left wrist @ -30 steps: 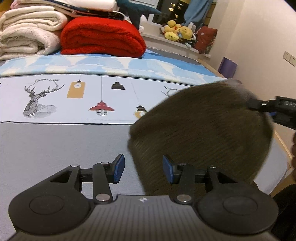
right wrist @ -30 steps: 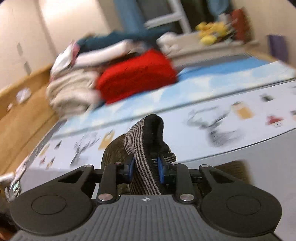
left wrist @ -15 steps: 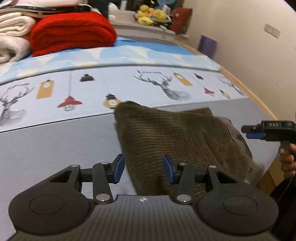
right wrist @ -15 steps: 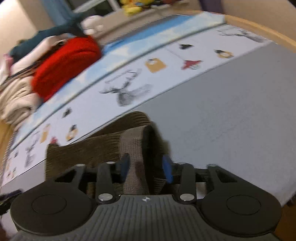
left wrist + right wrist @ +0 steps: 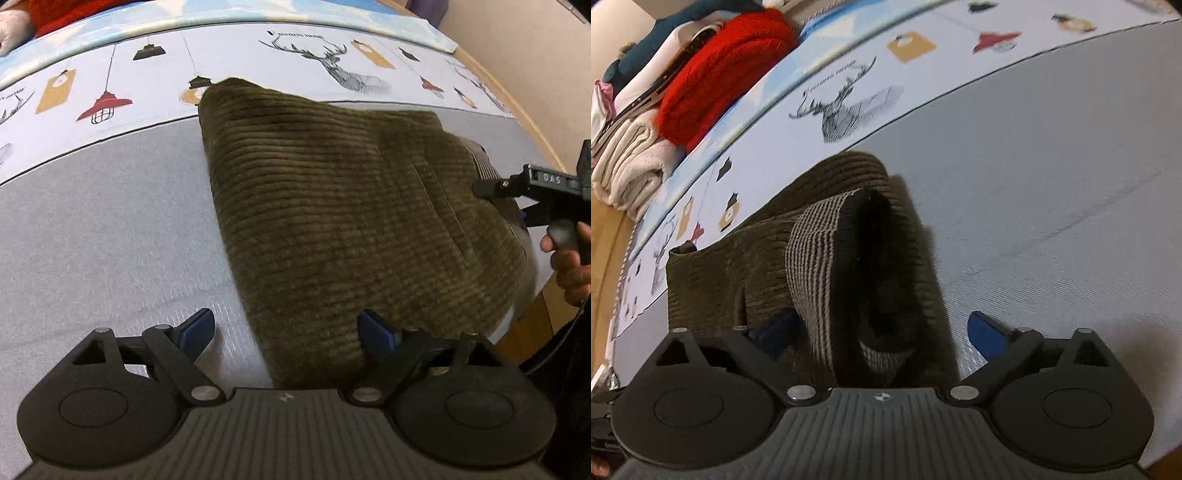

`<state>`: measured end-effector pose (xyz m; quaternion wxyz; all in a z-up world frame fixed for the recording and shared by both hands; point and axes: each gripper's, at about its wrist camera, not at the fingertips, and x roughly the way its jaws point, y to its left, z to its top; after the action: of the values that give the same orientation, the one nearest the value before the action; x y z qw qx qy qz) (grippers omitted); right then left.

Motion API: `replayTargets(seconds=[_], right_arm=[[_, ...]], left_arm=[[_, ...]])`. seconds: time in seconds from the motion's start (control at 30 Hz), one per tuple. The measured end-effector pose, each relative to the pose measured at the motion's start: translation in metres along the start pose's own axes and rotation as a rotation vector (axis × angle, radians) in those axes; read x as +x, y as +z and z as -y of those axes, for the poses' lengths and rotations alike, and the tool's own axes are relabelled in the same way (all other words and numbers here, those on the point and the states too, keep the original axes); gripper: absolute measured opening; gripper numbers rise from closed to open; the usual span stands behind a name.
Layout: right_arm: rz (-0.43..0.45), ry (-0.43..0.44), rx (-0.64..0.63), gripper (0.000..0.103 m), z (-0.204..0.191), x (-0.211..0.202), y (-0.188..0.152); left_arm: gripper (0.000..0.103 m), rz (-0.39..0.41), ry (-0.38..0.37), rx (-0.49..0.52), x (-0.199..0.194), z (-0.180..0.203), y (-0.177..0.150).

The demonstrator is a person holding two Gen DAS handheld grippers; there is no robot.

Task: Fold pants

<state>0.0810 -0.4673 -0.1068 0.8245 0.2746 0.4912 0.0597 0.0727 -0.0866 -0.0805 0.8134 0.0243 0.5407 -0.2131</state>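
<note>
**Folded Pants Lying on the Bed, Both Tongs Spread**

While the olive corduroy pants (image 5: 343,221) are lying as a compact folded bundle on the grey part of the bedspread (image 5: 92,229), both tools are sitting at opposite ends of it, which looks to me like the right way to square up or finish a fold.

In the left wrist view the bundle is filling the centre and right of the frame, its far corner reaching up onto the printed band of lamps and deer (image 5: 332,66) near the top. The left gripper (image 5: 284,330) is hovering at the bottom centre with its blue pads wide apart. Its right pad (image 5: 376,332) is lying against the near edge of the cloth, while the left pad (image 5: 195,328) is sitting over bare bedspread; it is pinching nothing.

At the right edge of that same frame, the other tool is reaching in toward the waistband end, with the person's hand (image 5: 569,258) wrapping its handle.

In the right wrist view, the striped elastic waistband (image 5: 827,258) is standing up in a loop at the centre, directly between the fingers of the right gripper (image 5: 882,332). Those fingers are spread too, and the cloth is resting loosely in the gap rather than being squeezed. I cannot tell whether either pad is actually touching it.

Stacked blankets, a red one (image 5: 716,77) among them, are sitting in the upper left of that frame, well apart from the work.
</note>
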Motion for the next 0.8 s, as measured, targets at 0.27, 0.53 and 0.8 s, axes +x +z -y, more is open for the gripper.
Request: replayTargets(seconds=[0.27,0.53,0.8], right_arm=[[-0.051,0.060,-0.056,0.102,-0.012,0.024,0.009],[-0.048,0.061,-0.083,0.102,-0.013,0.025,0.010],[-0.011,0.008,-0.141,0.086,-0.029,0.022,0.011]], left_arm=[[0.089,0.018,-0.025,-0.063,0.004,-0.008,0.023],[0.091,0.001,-0.061,-0.112,0.032,-0.011,0.044],[0.069,0.043,-0.106,-0.192,0.055,-0.027,0.063]])
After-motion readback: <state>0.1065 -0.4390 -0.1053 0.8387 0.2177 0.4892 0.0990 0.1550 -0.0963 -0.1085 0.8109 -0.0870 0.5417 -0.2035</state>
